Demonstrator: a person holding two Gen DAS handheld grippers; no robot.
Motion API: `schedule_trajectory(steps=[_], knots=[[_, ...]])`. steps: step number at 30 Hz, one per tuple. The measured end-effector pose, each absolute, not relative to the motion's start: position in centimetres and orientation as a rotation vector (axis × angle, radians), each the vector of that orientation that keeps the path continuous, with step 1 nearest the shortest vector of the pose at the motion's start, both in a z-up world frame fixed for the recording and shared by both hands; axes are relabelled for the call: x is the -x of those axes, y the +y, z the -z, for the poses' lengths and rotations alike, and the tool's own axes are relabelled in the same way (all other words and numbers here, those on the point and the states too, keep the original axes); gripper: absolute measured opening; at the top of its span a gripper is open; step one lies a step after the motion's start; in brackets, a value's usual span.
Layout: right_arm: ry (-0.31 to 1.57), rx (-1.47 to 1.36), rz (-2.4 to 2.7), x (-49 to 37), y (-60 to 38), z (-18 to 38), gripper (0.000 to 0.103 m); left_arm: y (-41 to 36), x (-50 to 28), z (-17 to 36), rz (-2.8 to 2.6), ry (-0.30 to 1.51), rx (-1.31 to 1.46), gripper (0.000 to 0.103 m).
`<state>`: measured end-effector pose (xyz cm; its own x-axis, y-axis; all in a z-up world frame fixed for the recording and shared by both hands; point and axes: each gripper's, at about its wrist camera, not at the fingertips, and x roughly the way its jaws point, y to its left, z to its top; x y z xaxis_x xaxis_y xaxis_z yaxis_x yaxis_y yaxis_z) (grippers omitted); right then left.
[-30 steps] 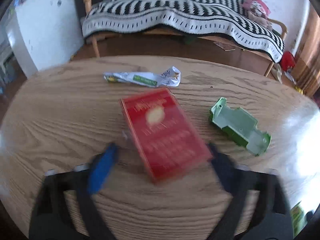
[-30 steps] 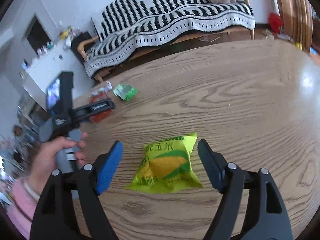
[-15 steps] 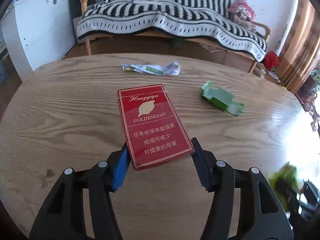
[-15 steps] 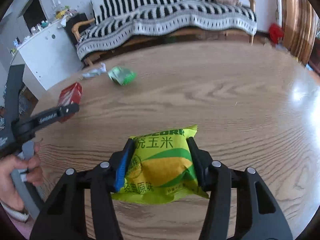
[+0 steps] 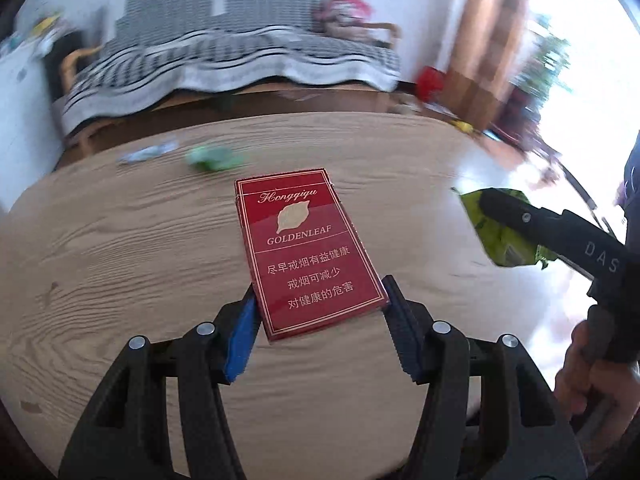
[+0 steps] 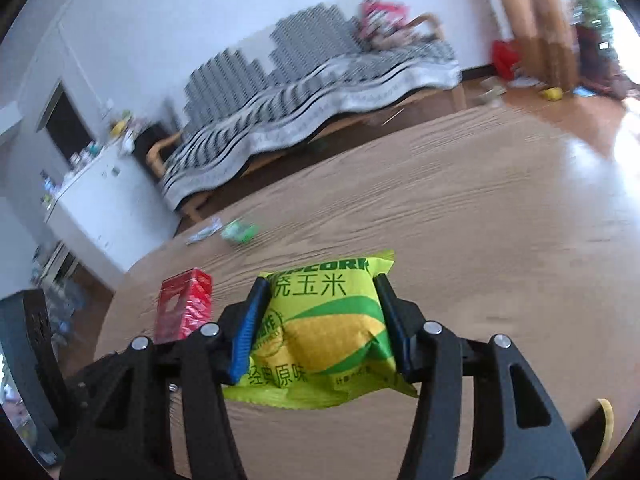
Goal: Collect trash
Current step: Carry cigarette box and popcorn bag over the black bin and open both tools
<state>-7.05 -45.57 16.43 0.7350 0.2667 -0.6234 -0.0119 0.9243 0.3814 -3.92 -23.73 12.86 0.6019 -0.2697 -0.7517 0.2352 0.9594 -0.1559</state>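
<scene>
My left gripper (image 5: 320, 312) is now clamped on the red cigarette pack (image 5: 306, 250); a second ago its jaws stood wide with the pack lying between them on the table (image 5: 120, 248). My right gripper (image 6: 320, 320) likewise grips the yellow snack bag (image 6: 324, 332), previously loose on the wood. Both items are lifted clear. The green wrapper (image 5: 214, 158) and the white wrapper (image 5: 148, 153) remain on the far side of the table.

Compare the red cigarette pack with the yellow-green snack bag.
The red cigarette pack is a rigid, flat-faced box; the yellow-green snack bag is a soft, puffy pouch with crimped ends. The pack bears a gold leaf, the bag a corn cob. Each is clamped in a hand-held gripper: left, right.
</scene>
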Motion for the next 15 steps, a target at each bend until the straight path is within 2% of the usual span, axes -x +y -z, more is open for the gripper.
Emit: schedule_trajectory(steps=[4,7,11,15], knots=[[0.68,-0.416,-0.049,13.3,-55.0,-17.4,0.053,-32.5,7.5,-13.8,0.446,0.901,0.014,0.057],[0.675,-0.466,0.018,18.7,-61.6,-16.2,0.053,-39.9,11.5,-11.9,0.582,0.96,-0.043,0.057],[0.787,-0.561,0.136,25.1,-68.0,-9.4,0.053,-48.6,16.5,-6.1,0.757,1.129,-0.115,0.057],[0.889,-0.742,0.192,29.7,-71.4,-2.2,0.053,-52.2,19.0,-1.2,0.79,1.245,-0.192,0.057]])
